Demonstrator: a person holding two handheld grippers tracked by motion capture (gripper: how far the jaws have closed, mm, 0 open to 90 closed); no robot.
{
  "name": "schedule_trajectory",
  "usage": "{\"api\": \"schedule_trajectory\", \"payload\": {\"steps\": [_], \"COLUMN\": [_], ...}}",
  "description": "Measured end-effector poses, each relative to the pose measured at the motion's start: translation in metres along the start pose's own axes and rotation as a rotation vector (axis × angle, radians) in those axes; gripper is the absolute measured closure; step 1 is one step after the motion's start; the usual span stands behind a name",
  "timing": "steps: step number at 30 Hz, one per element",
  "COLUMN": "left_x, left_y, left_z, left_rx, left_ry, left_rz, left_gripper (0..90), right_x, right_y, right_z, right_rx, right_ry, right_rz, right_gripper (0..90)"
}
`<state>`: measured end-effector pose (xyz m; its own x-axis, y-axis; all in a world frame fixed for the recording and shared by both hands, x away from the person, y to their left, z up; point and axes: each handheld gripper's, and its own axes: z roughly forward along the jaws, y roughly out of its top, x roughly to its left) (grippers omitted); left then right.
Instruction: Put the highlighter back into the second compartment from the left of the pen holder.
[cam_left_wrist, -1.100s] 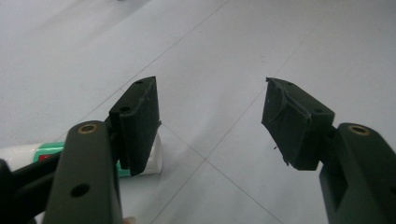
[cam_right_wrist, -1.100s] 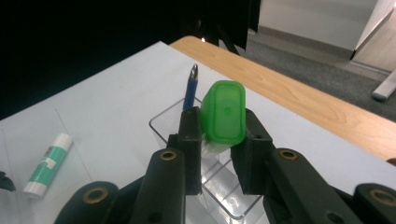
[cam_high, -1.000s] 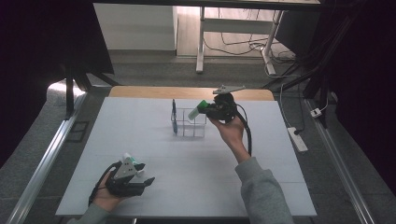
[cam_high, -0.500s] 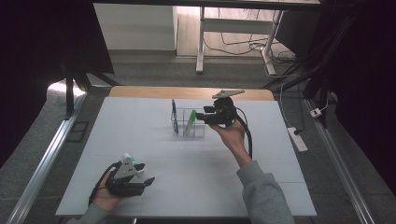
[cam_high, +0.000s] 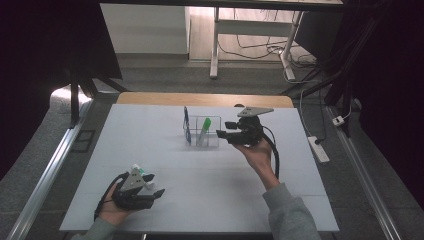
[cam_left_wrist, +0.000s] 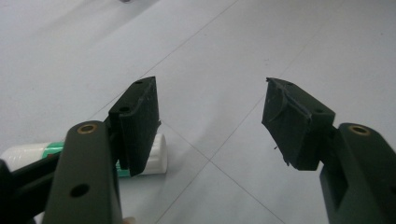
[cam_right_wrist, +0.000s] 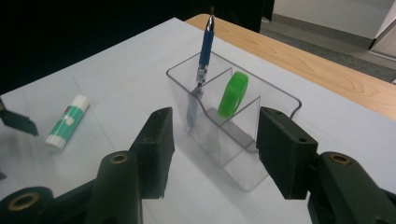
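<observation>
High view: clear plastic organizer (cam_high: 209, 136) sits on the white table (cam_high: 300, 200) just above frame centre, divided into compartments. Green marker (cam_high: 204, 126) leans inside it, cap end up; blue pen (cam_high: 186, 120) stands in the organizer's left end, poking well above the rim. Right gripper (cam_high: 223, 135) is just right of the organizer, near frame centre, jaws pointing left toward its wall, held by a hand (cam_high: 257, 156) reaching up from lower right. Its jaws have just been opening; nothing is between the pads now. Right gripper view: the 2 black jaws rise from the bottom edge, parted to a middling gap, right gripper (cam_right_wrist: 214, 154) close in front of the organizer (cam_right_wrist: 275, 105), whose near wall shows through the gap without touching either pad as far as I can tell. Green marker (cam_right_wrist: 233, 94) sits above and behind the gap, tilted, in a middle compartment; blue pen (cam_right_wrist: 204, 51) upper centre, in the compartment beside it. Glue stick (cam_right_wrist: 67, 121), white with a green label, lies flat at left of this frame, well apart from the organizer. High view, lower left: left gripper (cam_high: 154, 187) rests low over the table, glue stick (cam_high: 142, 175) just beside it. Left gripper view: jaws spread wide, left gripper (cam_left_wrist: 210, 123) holds nothing; glue stick (cam_left_wrist: 159, 156) lies lower left, partly behind the left-hand jaw, outside the gap.
</observation>
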<state>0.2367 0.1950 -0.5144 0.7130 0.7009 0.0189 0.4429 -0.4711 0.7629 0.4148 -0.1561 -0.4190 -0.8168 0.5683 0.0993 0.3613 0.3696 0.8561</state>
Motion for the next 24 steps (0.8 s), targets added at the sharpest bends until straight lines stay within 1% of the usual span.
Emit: {"api": "schedule_trajectory", "payload": {"steps": [5,10,24], "left_x": [0.001,0.002,0.003], "left_y": [0.000,0.000,0.000], "left_z": [0.000,0.000,-0.001], "left_rx": [-0.001,-0.003,-0.008], "left_ry": [0.003,0.005,0.010], "left_rz": [-0.002,-0.006,-0.014], "left_gripper": [35.6,35.5,35.5], "right_x": [0.002,0.002,0.009], "right_y": [-0.013,-0.030,-0.074], "right_z": [-0.011,-0.022,-0.059], "right_rx": [0.001,0.005,0.036], "right_ry": [-0.002,0.010,-0.006], "right_rz": [-0.007,0.005,-0.009], "right_gripper": [46.5,46.1,45.8]}}
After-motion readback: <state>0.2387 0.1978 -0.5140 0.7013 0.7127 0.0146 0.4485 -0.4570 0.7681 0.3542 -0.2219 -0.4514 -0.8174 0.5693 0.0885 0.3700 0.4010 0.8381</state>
